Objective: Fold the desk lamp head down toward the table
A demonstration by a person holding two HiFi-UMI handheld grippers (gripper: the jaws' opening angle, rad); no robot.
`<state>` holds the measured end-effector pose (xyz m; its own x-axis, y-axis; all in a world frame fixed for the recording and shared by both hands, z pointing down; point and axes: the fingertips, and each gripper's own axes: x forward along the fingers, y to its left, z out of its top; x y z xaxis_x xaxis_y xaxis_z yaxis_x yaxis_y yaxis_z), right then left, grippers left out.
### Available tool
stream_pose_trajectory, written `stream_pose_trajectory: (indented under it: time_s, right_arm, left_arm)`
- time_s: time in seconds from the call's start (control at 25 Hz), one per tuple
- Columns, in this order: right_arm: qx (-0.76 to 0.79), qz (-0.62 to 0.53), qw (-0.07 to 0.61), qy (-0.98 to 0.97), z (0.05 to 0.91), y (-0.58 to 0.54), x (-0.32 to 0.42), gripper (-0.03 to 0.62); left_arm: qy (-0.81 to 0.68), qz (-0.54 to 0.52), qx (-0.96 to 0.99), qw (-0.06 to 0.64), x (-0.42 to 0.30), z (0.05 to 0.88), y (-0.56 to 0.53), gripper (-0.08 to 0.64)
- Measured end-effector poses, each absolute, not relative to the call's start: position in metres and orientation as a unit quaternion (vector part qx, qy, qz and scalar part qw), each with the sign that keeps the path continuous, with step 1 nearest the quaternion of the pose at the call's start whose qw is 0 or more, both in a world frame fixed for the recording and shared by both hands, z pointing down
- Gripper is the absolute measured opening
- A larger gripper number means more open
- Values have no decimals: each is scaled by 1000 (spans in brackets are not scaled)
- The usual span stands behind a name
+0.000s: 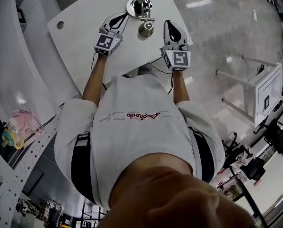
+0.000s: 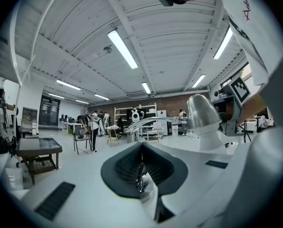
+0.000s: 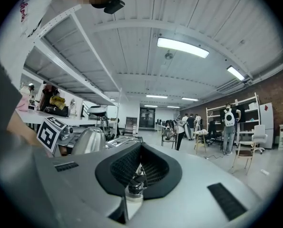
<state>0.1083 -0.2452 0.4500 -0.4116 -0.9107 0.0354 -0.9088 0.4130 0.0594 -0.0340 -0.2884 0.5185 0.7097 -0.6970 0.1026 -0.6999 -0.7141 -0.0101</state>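
Note:
The desk lamp stands on the white table (image 1: pixel 84 37), its round base (image 1: pixel 134 6) at the far side and its silver head (image 1: pixel 146 29) lying low towards me. My left gripper (image 1: pixel 119 18) is to the left of the head, shut, with nothing in it. To the right of the head my right gripper (image 1: pixel 169 24) is shut and empty too. In the left gripper view the lamp head (image 2: pixel 201 113) stands apart to the right of the shut left gripper (image 2: pixel 141 152). In the right gripper view the lamp head (image 3: pixel 90 140) is off to the left of the shut right gripper (image 3: pixel 140 150).
The table has a small round hole (image 1: pixel 60 25) near its left corner. A glossy floor (image 1: pixel 227 27) lies past its right edge, with a white frame stand (image 1: pixel 267 94) there. Shelving with clutter (image 1: pixel 17 127) runs along my left. People stand far off (image 2: pixel 96 122).

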Motion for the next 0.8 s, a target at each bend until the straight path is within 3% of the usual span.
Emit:
stream_pose_trajectory:
  time_s: [0.2, 0.8]
  right_arm:
    - [543, 1, 49, -839, 472, -246, 115, 12]
    - [529, 43, 79, -844, 510, -255, 116, 12]
  left_arm:
    - [-357, 54, 932, 31, -26, 539, -299, 169]
    - [-343, 69, 935, 57, 8, 580, -369, 169]
